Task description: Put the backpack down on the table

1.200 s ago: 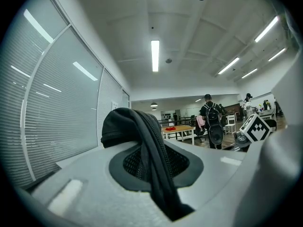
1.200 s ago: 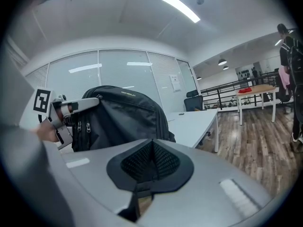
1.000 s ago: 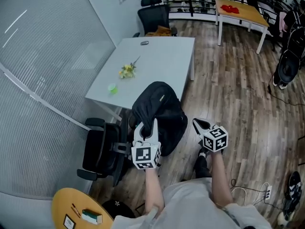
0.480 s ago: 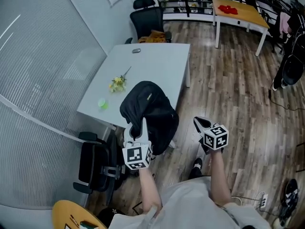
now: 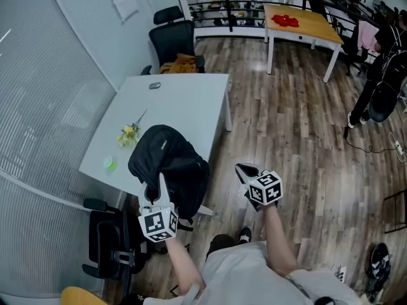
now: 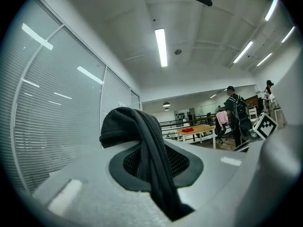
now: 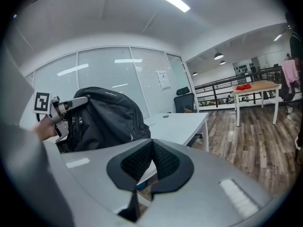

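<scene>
Since the earlier frames, both grippers and the backpack have been brought closer to the white table. The bag is now seen over the table's near right corner, while before it hung more in front of the near edge. The backpack is carried by the left gripper, whose jaws are closed narrowly on a black strap at the top of the bag; in the left gripper view this strap is seen running between the pads. The right gripper is held to the right of the bag, apart from it, and its jaws are pressed together with nothing between them. It cannot be told whether the bottom of the bag already touches the table top, but the bag is judged to hang from the strap. The step in hand is therefore judged to be the approach, with the putting down not yet done. For the next move, the bag should be brought further over the bare part of the top, to the right of the yellow flowers and the small green thing. It should then be lowered until its weight is taken by the table, and only then should the strap be released. The soft bag may tip off the corner if it is set too near the edge.
</scene>
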Tool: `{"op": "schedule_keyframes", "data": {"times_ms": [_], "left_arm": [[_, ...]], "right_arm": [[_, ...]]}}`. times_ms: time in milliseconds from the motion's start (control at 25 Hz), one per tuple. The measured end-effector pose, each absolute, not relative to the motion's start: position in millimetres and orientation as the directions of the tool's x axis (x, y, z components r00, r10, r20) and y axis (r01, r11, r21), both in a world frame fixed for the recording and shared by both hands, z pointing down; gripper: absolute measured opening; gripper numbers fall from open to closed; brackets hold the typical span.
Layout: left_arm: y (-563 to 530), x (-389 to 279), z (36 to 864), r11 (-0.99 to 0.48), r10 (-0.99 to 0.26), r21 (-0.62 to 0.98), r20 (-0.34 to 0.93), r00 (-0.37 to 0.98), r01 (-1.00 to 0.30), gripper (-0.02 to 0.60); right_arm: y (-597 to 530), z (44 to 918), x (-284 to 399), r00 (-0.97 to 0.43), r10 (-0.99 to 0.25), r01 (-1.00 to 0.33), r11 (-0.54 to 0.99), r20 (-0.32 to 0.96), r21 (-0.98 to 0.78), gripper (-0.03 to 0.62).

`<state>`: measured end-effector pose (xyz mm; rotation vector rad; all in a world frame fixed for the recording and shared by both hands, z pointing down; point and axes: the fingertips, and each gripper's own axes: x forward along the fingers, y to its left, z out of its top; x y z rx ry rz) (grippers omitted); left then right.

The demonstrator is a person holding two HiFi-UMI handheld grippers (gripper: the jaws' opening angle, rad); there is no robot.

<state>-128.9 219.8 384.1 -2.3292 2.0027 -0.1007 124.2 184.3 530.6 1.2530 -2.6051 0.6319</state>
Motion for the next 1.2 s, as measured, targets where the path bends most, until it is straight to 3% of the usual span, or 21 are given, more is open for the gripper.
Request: {"op": "schedule_keyframes", "data": {"times_ms": [520,1200], "left_arm": [[160.0,-120.4,396.7,-0.142,-0.990,-0.123,0.037,0.139,-0.982,0.060],[-44.6,-133.6,444.6,-0.171,-0.979,-0.116,0.133,0.155,-0.978,0.061]], "right_arm": [[134.4,554.6,158.4,-0.606,-0.712,-0.794,0.512,0.356,-0.328,0.000],[-67.7,573.1,151.0,-0.619,-0.672,-0.786,0.531,0.408,-0.318,0.000]]}}
